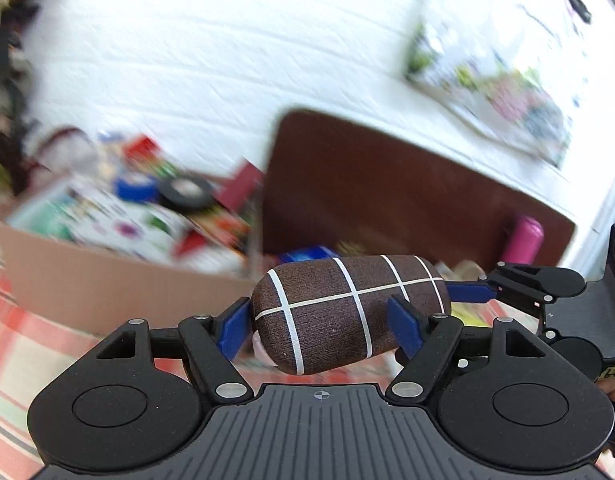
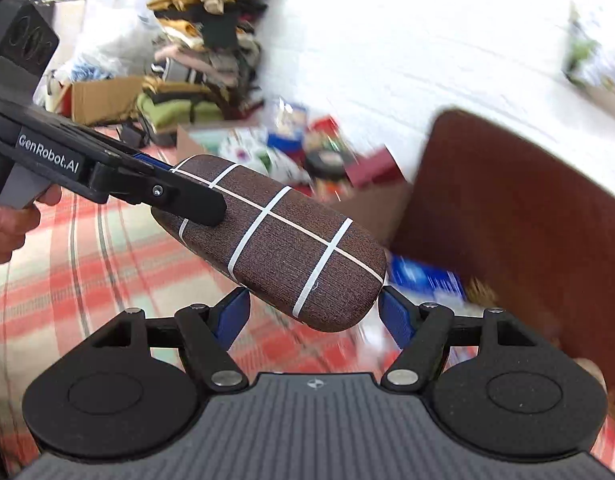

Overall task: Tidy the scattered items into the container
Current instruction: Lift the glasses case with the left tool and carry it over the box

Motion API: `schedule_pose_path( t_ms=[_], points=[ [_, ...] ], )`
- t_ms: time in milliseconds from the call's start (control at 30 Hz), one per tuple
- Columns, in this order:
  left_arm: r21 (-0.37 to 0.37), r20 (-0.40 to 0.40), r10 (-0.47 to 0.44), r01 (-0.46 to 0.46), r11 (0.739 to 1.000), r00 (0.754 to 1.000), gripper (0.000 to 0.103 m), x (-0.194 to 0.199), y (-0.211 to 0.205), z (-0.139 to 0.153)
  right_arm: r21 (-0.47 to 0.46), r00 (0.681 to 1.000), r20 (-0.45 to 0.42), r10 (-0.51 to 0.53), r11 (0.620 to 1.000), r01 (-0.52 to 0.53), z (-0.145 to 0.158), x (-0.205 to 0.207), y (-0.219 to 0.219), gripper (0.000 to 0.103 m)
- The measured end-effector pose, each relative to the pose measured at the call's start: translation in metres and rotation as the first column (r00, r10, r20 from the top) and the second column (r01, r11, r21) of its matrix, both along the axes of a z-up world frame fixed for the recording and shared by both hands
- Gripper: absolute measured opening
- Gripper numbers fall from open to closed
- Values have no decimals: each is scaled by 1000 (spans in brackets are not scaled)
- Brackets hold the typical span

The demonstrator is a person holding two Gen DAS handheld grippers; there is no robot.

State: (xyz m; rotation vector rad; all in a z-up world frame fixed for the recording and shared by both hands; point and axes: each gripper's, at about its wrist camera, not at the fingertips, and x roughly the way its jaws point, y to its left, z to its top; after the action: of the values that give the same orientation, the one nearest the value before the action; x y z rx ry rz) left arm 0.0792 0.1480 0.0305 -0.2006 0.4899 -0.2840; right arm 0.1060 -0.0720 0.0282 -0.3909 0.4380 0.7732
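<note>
A brown glasses case (image 1: 347, 312) with white grid lines is held in the air between both grippers. My left gripper (image 1: 323, 320) is shut on its near end; in the right wrist view the left gripper (image 2: 187, 196) clamps the case's far-left end. The case (image 2: 283, 244) reaches down to my right gripper (image 2: 313, 312), whose blue fingers (image 2: 395, 316) flank its lower end, apparently touching. A cardboard box (image 1: 87, 276) full of mixed items stands behind on the left; it also shows in the right wrist view (image 2: 371, 208).
A dark brown board (image 1: 407, 192) stands upright beside the box. A pink cylinder (image 1: 525, 240) and a blue packet (image 1: 307, 256) lie near it. A red-checked cloth (image 2: 87, 256) covers the surface. A pile of clothes (image 2: 203, 52) sits at the back.
</note>
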Motion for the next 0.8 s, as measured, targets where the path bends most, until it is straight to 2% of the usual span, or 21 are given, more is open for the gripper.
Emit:
schedule_pose_path(
  t_ms=[200,367,700,733,767,800],
  points=[
    [32,35,68,-69,997,997,74,25,50,25,8,999,25,39,999,-39,22,30,62,75],
    [46,30,83,-84,995,996,75,66,71,27,5,999,29,31,1000,-31,33,59,104,75],
    [74,18,110,-111,991,994,75,150,111,31,1,999,-7,-35,999,35,27,134,153,75],
    [73,6,111,-111,991,994,75,160,115,27,3,999,-15,-43,999,43,24,142,157,75],
    [69,-23,111,-109,992,994,80,170,119,20,-6,998,-28,-48,999,48,19,149,160,75],
    [61,-72,112,-108,992,991,81,181,123,12,-22,998,-42,-50,999,49,13,155,162,76]
  ],
)
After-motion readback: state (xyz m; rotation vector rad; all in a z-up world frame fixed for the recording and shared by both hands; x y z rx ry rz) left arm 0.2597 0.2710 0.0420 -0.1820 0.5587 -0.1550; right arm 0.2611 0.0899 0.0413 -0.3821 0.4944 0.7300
